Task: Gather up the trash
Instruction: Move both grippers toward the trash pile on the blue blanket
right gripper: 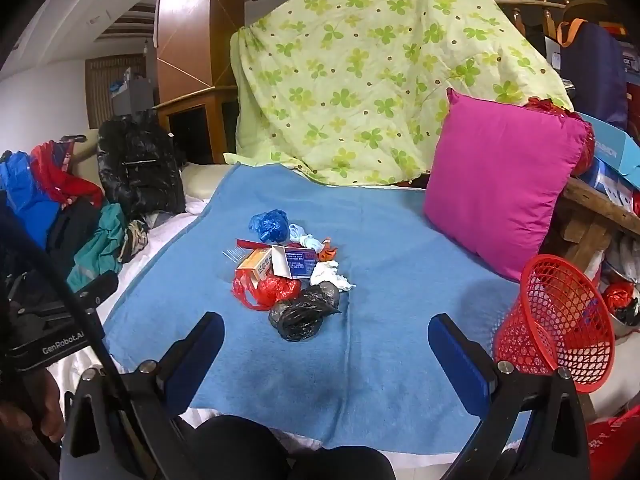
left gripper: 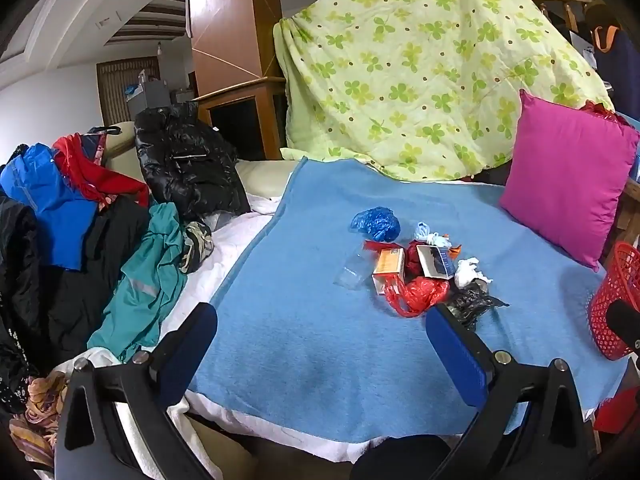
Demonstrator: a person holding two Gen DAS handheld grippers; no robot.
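A heap of trash lies mid-way up a blue blanket point(left gripper: 304, 344) point(right gripper: 380, 340): a blue plastic bag point(left gripper: 376, 223) point(right gripper: 270, 225), a red bag point(left gripper: 420, 294) point(right gripper: 266, 289), a black bag point(left gripper: 474, 301) point(right gripper: 302, 312), crumpled white paper point(left gripper: 470, 272) point(right gripper: 328, 274), small cartons point(left gripper: 390, 264) point(right gripper: 294, 265) and a clear cup point(left gripper: 354, 270). A red mesh basket point(left gripper: 616, 304) point(right gripper: 560, 322) stands at the right edge. My left gripper point(left gripper: 322, 336) and right gripper point(right gripper: 326, 344) both hover open and empty, short of the heap.
A magenta pillow point(left gripper: 564, 178) point(right gripper: 500, 184) leans behind the basket. A green clover quilt point(left gripper: 420, 68) point(right gripper: 372, 72) drapes at the back. Jackets and clothes point(left gripper: 100, 220) point(right gripper: 80, 216) pile up on the left. Boxes point(right gripper: 612, 160) crowd a wooden bench at far right.
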